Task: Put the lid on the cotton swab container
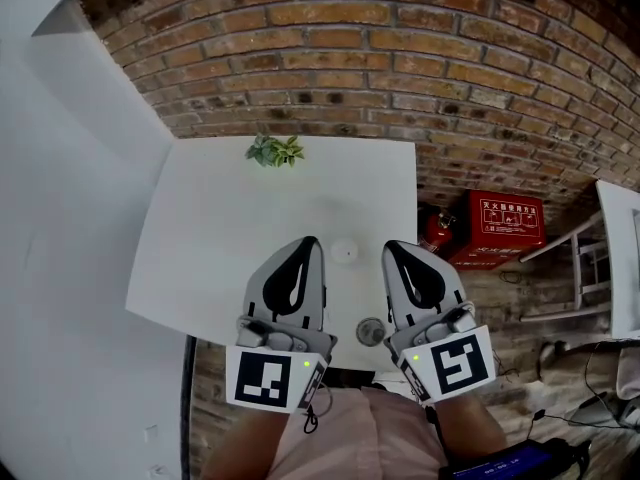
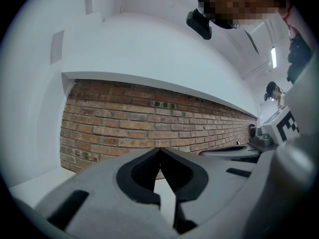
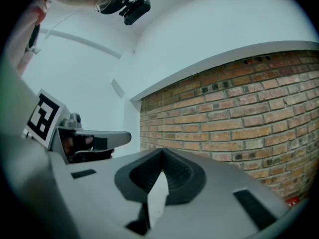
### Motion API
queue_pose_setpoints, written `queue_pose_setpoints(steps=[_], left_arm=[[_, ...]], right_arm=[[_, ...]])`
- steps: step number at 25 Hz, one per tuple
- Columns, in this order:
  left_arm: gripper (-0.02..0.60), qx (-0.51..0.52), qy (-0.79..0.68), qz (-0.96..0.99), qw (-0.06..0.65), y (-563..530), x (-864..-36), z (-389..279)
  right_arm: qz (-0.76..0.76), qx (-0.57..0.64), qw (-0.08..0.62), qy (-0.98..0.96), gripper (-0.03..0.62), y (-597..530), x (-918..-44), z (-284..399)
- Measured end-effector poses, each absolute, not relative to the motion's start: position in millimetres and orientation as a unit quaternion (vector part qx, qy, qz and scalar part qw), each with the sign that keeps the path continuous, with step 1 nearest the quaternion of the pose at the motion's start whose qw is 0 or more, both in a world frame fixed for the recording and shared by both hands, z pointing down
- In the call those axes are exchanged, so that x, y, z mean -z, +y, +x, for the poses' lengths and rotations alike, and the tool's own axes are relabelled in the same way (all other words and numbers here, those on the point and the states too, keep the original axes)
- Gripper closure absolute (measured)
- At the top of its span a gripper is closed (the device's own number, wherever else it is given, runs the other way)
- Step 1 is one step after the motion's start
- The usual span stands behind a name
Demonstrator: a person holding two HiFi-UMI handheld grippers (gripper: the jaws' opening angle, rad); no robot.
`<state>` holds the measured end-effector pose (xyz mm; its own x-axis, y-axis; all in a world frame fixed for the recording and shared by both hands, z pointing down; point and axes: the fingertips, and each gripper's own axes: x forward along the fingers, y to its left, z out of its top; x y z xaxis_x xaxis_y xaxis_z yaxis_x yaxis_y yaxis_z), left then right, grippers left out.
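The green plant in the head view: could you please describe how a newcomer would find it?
Start at the white table before the brick wall. The plant sits at its far edge. It alone is green and leafy; the small round item nearer you is white.

Indoor workroom, brick wall (image 1: 400, 48), white table (image 1: 225, 238)

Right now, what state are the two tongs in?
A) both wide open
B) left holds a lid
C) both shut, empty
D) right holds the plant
C: in each gripper view, the left tongs and right tongs have jaws meeting at the tips with nothing between them.
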<state>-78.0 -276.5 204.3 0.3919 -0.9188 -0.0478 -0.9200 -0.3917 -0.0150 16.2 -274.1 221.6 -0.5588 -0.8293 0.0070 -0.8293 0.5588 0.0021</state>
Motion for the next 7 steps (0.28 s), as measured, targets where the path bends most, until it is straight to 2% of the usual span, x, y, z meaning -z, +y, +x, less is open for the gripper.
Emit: queue_pose_setpoints(steps=[7], left_arm=[[0.581,-0.011,0.547,-0.837,0.019,-280.5,-207.9,-74.4]], right_arm=[[0.469,-0.001,0.002,-0.883,0.591,-278.2,-222.7,16.2]])
